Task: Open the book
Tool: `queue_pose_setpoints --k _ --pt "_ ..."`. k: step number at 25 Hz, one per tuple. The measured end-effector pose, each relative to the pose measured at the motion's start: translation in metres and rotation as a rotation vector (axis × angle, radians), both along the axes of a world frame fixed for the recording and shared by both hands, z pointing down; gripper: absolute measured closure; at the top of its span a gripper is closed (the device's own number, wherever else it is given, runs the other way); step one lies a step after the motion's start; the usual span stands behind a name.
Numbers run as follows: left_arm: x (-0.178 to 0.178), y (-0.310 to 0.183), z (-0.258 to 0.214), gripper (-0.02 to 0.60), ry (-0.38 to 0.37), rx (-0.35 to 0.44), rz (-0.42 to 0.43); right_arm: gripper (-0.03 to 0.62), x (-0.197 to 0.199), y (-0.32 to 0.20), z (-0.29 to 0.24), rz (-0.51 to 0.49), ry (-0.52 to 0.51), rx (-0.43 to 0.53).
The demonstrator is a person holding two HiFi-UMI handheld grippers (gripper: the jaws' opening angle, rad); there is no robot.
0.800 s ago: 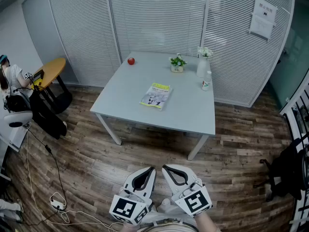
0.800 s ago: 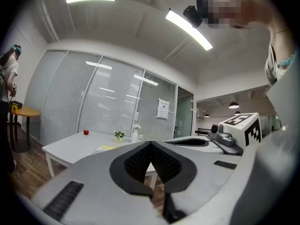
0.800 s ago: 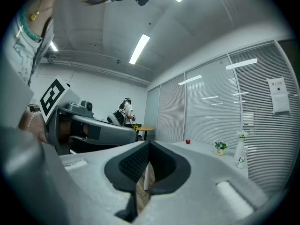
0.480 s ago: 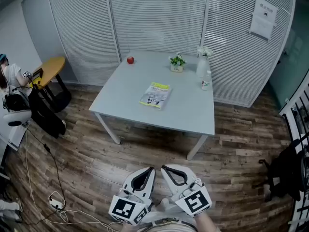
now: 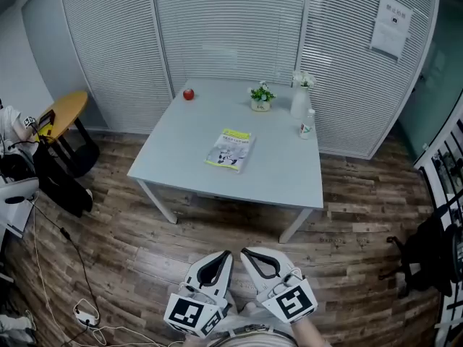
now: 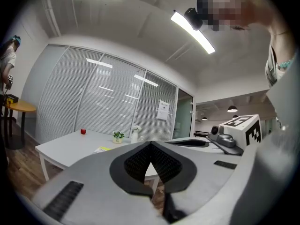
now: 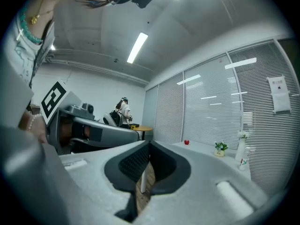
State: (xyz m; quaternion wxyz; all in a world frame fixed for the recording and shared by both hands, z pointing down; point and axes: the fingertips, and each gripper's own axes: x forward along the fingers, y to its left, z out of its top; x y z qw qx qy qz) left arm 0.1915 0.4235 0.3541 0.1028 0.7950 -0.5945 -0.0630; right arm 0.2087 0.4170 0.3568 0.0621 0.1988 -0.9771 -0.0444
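Observation:
A closed book (image 5: 231, 149) with a yellow and white cover lies flat near the middle of the pale grey table (image 5: 282, 176). In the left gripper view only a sliver of the book (image 6: 102, 149) shows on the far tabletop. My left gripper (image 5: 226, 253) and right gripper (image 5: 244, 251) hang side by side over the wooden floor, well short of the table. Both are shut with nothing between their jaws. The tips of the left gripper (image 6: 150, 143) and of the right gripper (image 7: 149, 143) meet in their own views.
On the table's far side stand a red apple (image 5: 188, 94), a small potted plant (image 5: 261, 96), a white vase (image 5: 300, 98) and a small bottle (image 5: 307, 126). A yellow round side table (image 5: 61, 114) and a seated person are at left. Cables (image 5: 87, 313) lie on the floor.
The head view has shifted a little: the table and book now sit slightly lower and further left in the picture. Both grippers stay shut in the same place.

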Motion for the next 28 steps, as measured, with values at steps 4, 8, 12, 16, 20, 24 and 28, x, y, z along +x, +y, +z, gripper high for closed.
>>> queue_pose_setpoints --k 4,8,12,16,20,24,28 --pt "-0.026 -0.03 -0.003 0.584 0.006 0.002 0.032 0.592 -0.028 -0.029 -0.003 0.022 -0.005 0.006" --pt "-0.058 -0.062 -0.001 0.584 -0.004 0.009 0.059 0.592 -0.061 -0.061 -0.003 0.044 0.0 0.016" --pt "-0.087 -0.088 -0.001 0.584 -0.022 0.024 0.077 0.592 -0.09 -0.087 -0.002 0.074 0.004 0.02" --pt "-0.116 -0.106 0.002 0.584 -0.007 0.008 0.1 0.592 -0.118 -0.106 0.0 0.097 0.014 0.025" --pt "-0.134 -0.119 0.007 0.584 -0.011 0.004 0.139 0.592 -0.14 -0.118 0.002 0.119 0.021 0.02" --pt "-0.147 -0.128 0.008 0.584 -0.003 -0.001 0.158 0.592 -0.157 -0.127 0.006 0.137 0.031 0.016" --pt "-0.16 -0.131 0.017 0.584 0.005 -0.013 0.17 0.592 -0.168 -0.132 0.014 0.155 0.039 -0.003"
